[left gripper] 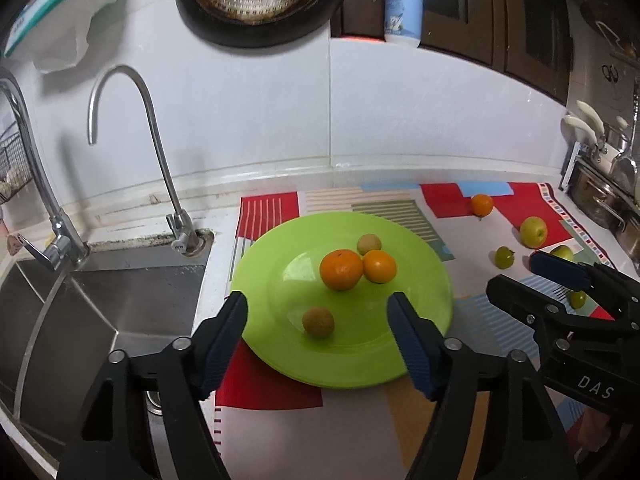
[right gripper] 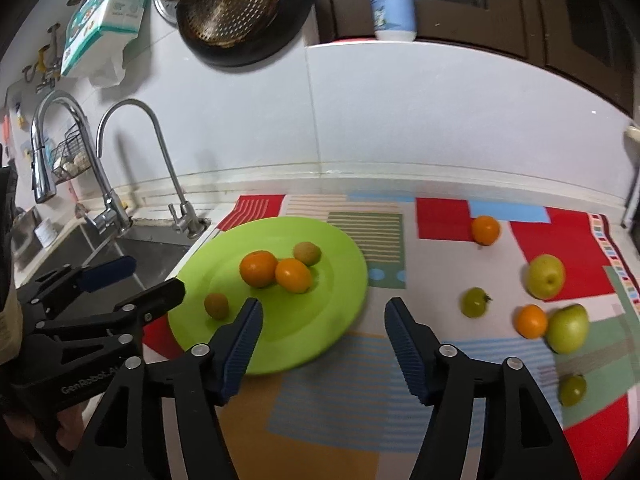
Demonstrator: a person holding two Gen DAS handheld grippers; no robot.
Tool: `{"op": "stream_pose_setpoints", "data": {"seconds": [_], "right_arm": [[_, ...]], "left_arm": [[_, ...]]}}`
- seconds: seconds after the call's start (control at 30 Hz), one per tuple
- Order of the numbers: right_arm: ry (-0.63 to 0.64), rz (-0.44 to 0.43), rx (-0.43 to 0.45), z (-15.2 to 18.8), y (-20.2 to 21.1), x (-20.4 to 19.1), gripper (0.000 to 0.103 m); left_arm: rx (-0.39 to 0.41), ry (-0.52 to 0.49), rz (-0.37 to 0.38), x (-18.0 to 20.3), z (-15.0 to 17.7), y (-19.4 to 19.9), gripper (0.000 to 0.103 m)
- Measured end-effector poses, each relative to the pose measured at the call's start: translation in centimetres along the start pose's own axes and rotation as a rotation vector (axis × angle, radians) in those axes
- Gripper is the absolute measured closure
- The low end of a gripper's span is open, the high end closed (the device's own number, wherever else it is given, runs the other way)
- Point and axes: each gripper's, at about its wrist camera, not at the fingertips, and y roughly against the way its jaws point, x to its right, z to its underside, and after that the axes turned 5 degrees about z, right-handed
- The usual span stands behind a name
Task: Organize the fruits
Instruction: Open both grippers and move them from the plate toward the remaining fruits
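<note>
A lime green plate [left gripper: 280, 264] [right gripper: 304, 320] lies on the patterned mat and holds two oranges [left gripper: 341, 269] [right gripper: 258, 268] touching each other and two small brown fruits [left gripper: 318, 322] [right gripper: 216, 305]. My left gripper [left gripper: 318, 304] hovers open over the plate's near half, nothing between its pads. My right gripper [right gripper: 324, 306] is open over the plate's right edge and holds nothing. Loose on the mat to the right lie an orange [right gripper: 485, 230], a yellow-green apple [right gripper: 545, 276], a small green fruit [right gripper: 475, 302], another orange [right gripper: 531, 321] against a green apple [right gripper: 568, 329], and one more small green fruit [right gripper: 573, 390].
A steel sink [left gripper: 120, 292] with two faucets [left gripper: 132, 128] lies left of the plate. The white tiled wall backs the counter; a pan [left gripper: 260, 0] hangs on it and a bottle [left gripper: 404, 0] stands on the ledge. Pots [left gripper: 600, 200] stand at the far right.
</note>
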Motion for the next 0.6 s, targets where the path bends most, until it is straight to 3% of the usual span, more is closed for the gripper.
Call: {"op": "stream_pose_setpoints", "data": {"seconds": [0.07, 0.3, 0.6], "right_arm": [[-0.01, 0.019, 0.009, 0.2, 0.8, 0.4, 0.034], [-0.048, 0.087, 0.042, 1.2, 4.0, 1.9, 0.027], [-0.095, 0.165, 0.078, 2.3, 7.1, 4.0, 0.025]], "left_arm": [[0.016, -0.011, 0.0, 0.5, 0.0, 0.7, 0.023], [0.057, -0.049, 0.031, 2.6, 0.1, 2.8, 0.02], [0.092, -0.066, 0.074, 5.0, -0.2, 4.6, 0.017]]}}
